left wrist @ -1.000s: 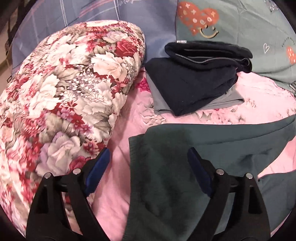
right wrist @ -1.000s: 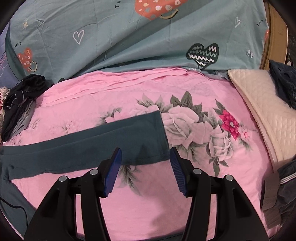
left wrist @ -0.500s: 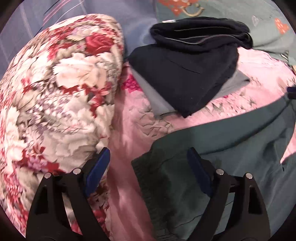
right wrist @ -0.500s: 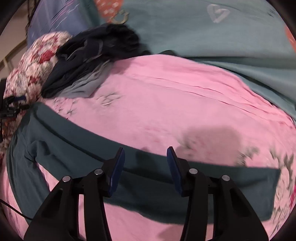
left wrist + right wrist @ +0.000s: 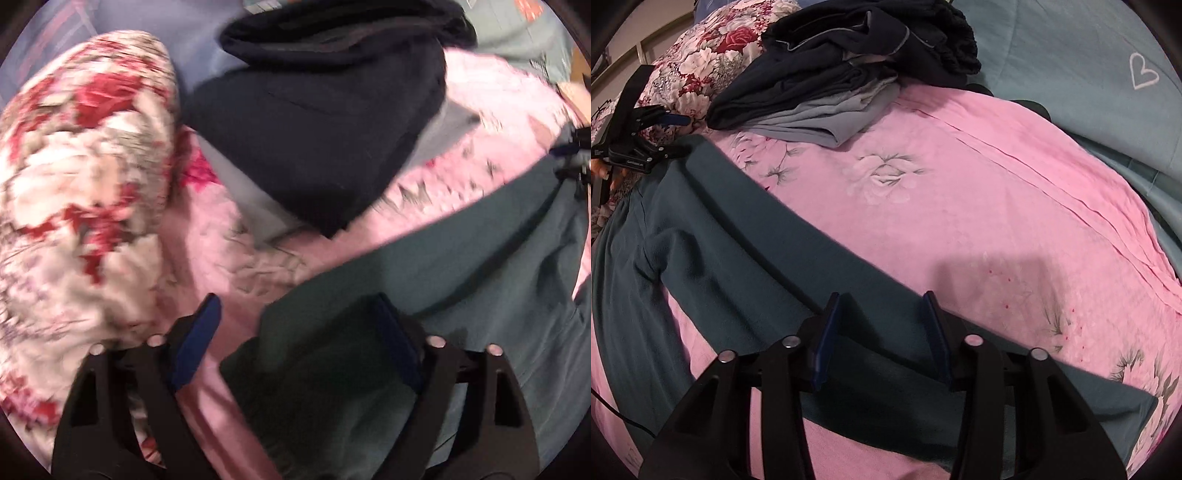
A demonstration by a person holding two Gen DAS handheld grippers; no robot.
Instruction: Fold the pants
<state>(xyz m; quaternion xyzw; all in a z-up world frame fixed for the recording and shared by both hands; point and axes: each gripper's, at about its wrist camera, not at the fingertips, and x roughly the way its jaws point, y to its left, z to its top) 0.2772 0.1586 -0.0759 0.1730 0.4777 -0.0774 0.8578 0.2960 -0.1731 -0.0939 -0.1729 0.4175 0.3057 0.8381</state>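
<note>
left gripper (image 5: pixel 295 339) fingers spread, right gripper (image 5: pixel 882 332) likewise

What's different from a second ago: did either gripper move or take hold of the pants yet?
Both moved, neither has gripped. The right gripper slid from the hem toward mid-leg of the teal pants, jaws open over the leg. The left gripper closed in on the waistband corner, jaws open around it. The dark folded pile, floral pillow and pink sheet stayed put.

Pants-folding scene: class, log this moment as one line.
left gripper: open, over waistband corner | right gripper: open, over leg | teal pants: flat, unfolded
</note>
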